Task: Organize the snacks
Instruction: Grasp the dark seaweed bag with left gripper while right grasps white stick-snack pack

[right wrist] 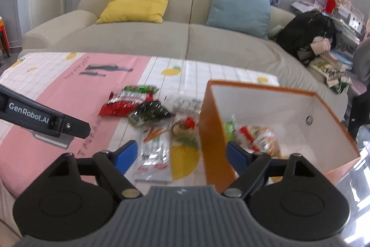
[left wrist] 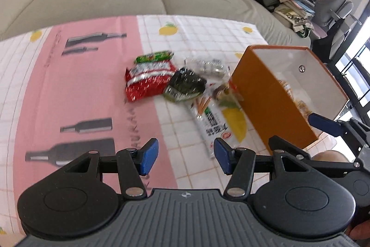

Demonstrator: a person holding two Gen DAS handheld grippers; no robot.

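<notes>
An orange box (left wrist: 270, 103) with a white inside stands at the right of the table; it also shows in the right wrist view (right wrist: 211, 131) with an orange snack pack (right wrist: 263, 140) and a green one inside. Beside it lie loose snacks: a red packet (left wrist: 148, 82), a green packet (left wrist: 155, 56), a dark green seaweed packet (left wrist: 185, 86), a clear packet (left wrist: 209, 66) and a long white packet (left wrist: 212, 124). My left gripper (left wrist: 186, 155) is open and empty above the cloth, short of the snacks. My right gripper (right wrist: 181, 154) is open and empty, its jaws on either side of the box's near wall.
The table wears a pink and white checked cloth (left wrist: 69, 89) with bottle and lemon prints. A beige sofa (right wrist: 161, 38) with yellow and blue cushions stands behind it. A black bag (right wrist: 305, 34) and piled papers lie at the right.
</notes>
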